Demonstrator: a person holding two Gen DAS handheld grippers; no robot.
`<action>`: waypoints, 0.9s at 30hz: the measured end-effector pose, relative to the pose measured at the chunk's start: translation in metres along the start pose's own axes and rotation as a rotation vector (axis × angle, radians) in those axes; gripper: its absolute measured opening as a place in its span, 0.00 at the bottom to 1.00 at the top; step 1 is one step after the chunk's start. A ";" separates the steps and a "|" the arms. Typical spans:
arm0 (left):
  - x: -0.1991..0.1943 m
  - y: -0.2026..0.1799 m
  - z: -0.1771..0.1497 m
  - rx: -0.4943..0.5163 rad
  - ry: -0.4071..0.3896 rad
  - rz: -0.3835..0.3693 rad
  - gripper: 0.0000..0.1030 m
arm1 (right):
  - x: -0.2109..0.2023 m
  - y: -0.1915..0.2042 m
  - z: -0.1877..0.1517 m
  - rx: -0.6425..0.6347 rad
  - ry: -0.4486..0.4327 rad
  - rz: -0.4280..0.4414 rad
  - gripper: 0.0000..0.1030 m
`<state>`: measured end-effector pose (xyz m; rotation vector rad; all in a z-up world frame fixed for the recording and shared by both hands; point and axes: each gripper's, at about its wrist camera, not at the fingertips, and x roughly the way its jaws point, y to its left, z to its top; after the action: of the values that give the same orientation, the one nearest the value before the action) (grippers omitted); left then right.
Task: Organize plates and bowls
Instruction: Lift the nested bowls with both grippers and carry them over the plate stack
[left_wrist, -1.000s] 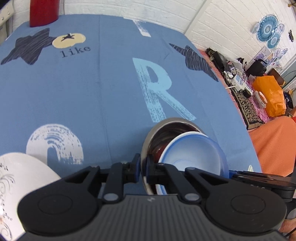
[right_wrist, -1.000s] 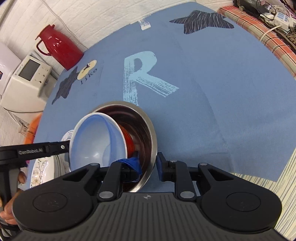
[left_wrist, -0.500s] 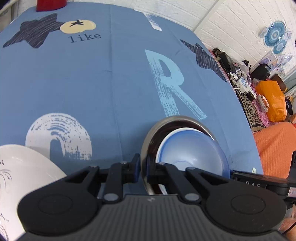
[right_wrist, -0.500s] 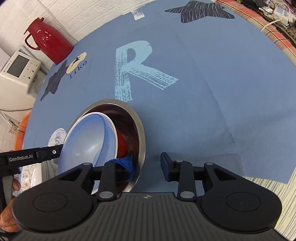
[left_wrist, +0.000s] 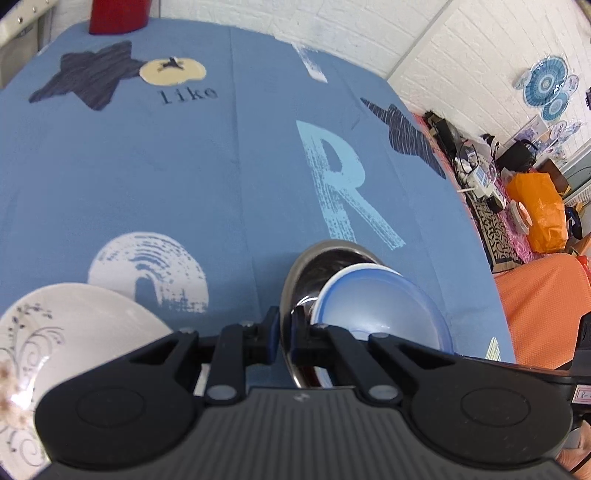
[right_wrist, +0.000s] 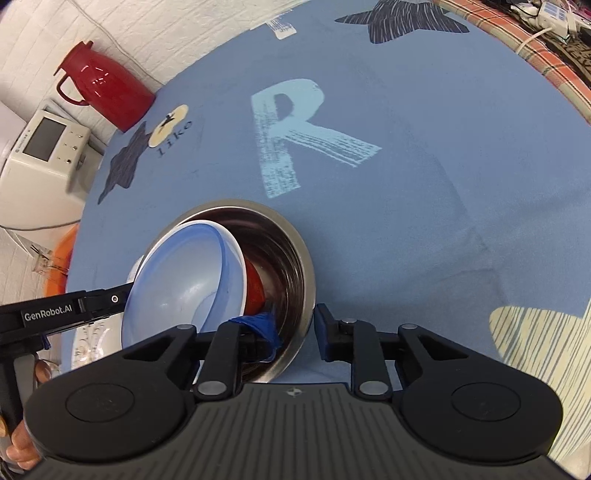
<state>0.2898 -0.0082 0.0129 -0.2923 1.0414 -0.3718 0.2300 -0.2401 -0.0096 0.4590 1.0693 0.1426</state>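
Steel bowl (right_wrist: 291, 258) looks stiff and slick, likely light for its size; its thin rim is the natural place to pinch, though polished metal could slip between pads. It stands on the blue-clothed desk (right_wrist: 424, 177) just below the printed R. Blue bowl (right_wrist: 184, 280) sits tilted inside it, leaning on a red bowl (right_wrist: 255, 291) underneath, and seems hard, smooth plastic or ceramic that may slide or clatter if nudged.

Left tool (left_wrist: 281, 334) is nearly closed, its two fingers pinching the steel bowl's near rim, one outside and one inside. Right tool (right_wrist: 295, 328) stands wide apart and holds nothing: the steel rim passes between its fingers, the left one tucked inside by the blue bowl's edge, the right one clear outside. A patterned white plate (left_wrist: 74, 332) lies just beside the left tool.
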 end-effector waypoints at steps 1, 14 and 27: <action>-0.007 0.002 -0.001 -0.001 -0.017 0.007 0.00 | -0.001 0.005 -0.002 -0.011 0.002 0.009 0.06; 0.009 0.018 -0.008 0.013 -0.005 0.040 0.00 | 0.020 0.013 -0.008 -0.049 -0.008 0.015 0.06; 0.041 -0.013 -0.014 0.059 0.041 0.023 0.00 | 0.014 -0.030 -0.002 0.029 -0.023 -0.020 0.06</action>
<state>0.2940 -0.0386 -0.0205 -0.2209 1.0718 -0.3885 0.2322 -0.2621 -0.0351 0.4751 1.0538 0.1038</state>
